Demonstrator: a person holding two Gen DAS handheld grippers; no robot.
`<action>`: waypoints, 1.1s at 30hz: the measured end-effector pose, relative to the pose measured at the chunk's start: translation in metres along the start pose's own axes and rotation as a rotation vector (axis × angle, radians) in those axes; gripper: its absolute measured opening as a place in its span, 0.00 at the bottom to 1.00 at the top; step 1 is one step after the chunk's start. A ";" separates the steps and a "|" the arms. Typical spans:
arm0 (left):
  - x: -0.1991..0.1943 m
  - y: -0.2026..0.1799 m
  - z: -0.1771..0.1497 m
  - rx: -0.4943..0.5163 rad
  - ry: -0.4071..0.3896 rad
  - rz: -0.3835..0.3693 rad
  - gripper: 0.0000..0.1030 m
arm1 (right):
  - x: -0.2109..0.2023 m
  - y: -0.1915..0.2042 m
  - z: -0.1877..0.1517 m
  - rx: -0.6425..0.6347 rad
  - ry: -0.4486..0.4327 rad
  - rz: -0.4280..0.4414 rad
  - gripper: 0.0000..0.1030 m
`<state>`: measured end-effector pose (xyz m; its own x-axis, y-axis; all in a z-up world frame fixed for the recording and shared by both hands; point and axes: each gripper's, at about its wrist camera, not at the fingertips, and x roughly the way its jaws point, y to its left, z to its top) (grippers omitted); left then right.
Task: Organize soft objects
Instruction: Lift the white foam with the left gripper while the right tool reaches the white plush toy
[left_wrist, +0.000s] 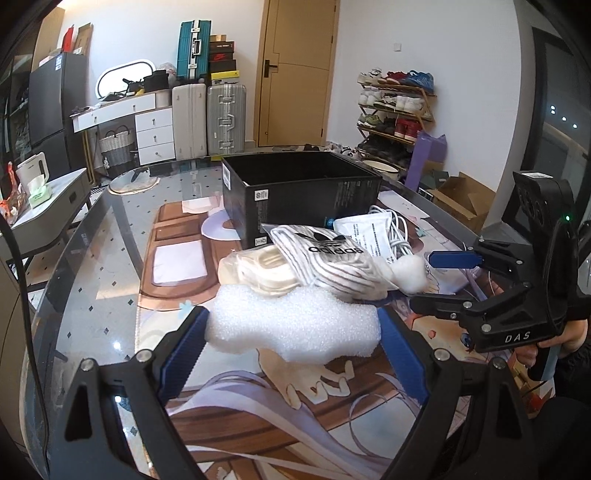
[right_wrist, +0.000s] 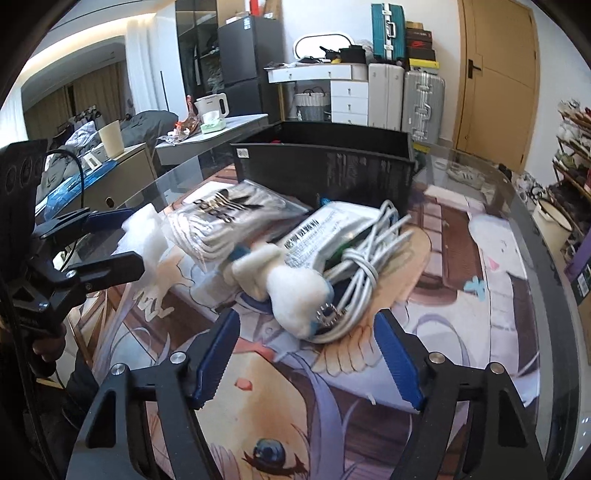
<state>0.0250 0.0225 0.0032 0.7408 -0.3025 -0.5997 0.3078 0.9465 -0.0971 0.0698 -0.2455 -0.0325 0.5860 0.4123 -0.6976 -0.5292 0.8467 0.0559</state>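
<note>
Foam block clamped by left gripper | right gripper apart, empty, plush toy at 12 o'clock | socks, cable outside black box | progress early

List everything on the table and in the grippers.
foam block: one, white, between the left fingers
sock pack: one, striped white, behind the foam
cream bundle: one, cream, left of the socks
plush toy: one, white, ahead of the right fingers
cable: one, white, beside the toy
printed packet: one, white, beside the cable
box: one, black, behind the pile
mat: one, printed, under everything
left gripper: black, shut on foam
right gripper: black, open
</note>
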 end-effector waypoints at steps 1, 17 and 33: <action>-0.001 0.001 0.000 -0.004 -0.003 -0.001 0.87 | 0.000 0.001 0.002 -0.009 -0.003 -0.002 0.75; -0.006 0.014 0.004 -0.046 -0.021 0.025 0.87 | 0.015 0.024 0.015 -0.087 0.026 0.017 0.58; -0.003 0.016 0.003 -0.047 -0.018 0.026 0.87 | 0.009 0.028 0.014 -0.118 0.019 0.079 0.41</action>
<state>0.0300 0.0384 0.0061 0.7591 -0.2795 -0.5879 0.2605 0.9581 -0.1192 0.0686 -0.2138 -0.0272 0.5286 0.4689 -0.7076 -0.6423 0.7660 0.0278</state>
